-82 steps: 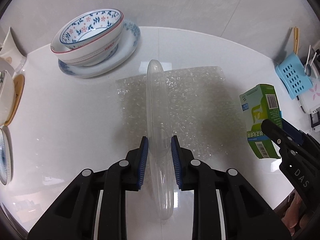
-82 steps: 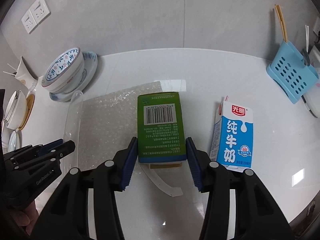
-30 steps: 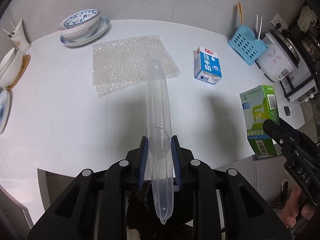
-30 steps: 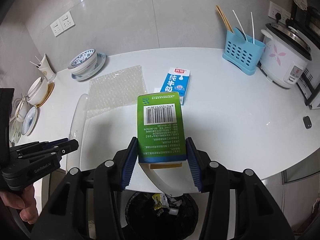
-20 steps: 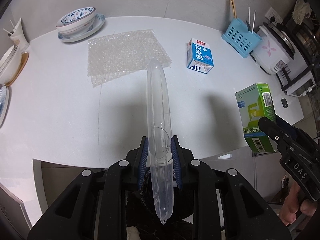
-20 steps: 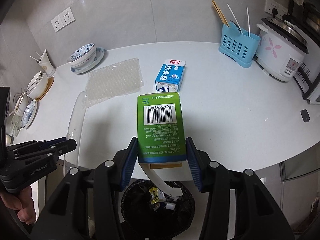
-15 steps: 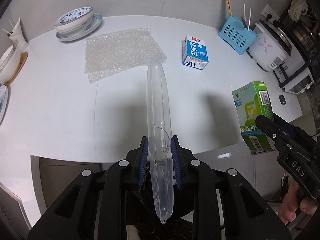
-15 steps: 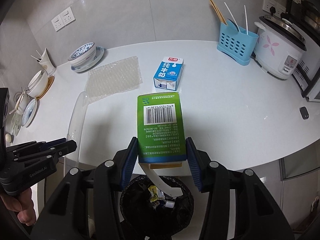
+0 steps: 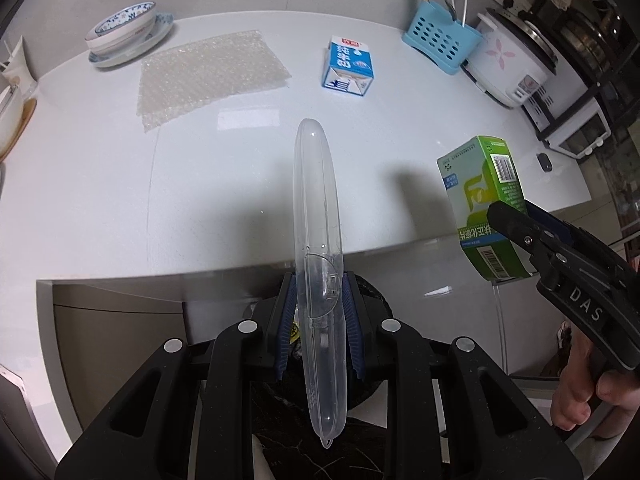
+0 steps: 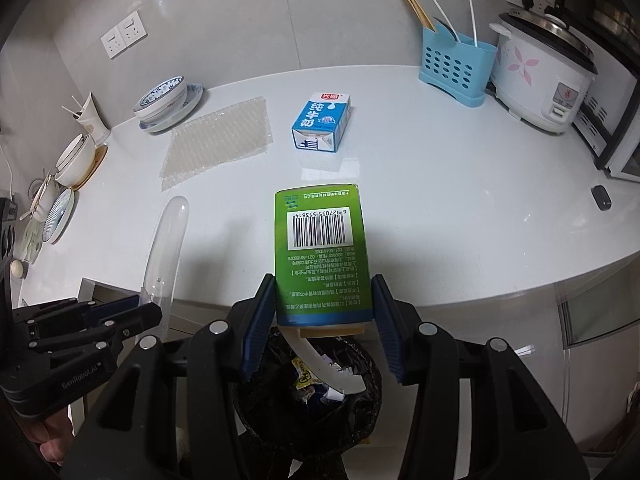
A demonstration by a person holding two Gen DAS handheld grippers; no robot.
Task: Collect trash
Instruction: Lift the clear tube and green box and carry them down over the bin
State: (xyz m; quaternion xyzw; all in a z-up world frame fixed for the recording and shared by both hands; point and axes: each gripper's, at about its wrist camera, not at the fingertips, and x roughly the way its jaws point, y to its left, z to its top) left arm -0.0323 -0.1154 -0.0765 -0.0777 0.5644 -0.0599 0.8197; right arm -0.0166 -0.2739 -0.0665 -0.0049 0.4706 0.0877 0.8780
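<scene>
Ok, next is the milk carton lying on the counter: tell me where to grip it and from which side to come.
Take the blue and white milk carton across its two long side faces, near the middle, coming down from above. It lies flat on the white counter with a broad printed face up and open space all round, so the flat parallel sides suit a tool. The gabled end, nearer the edge, looks less even.

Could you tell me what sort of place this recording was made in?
Most likely a home kitchen: a white counter carries a rice cooker, a blue utensil holder with chopsticks, and stacked bowls; a bin stands below.
</scene>
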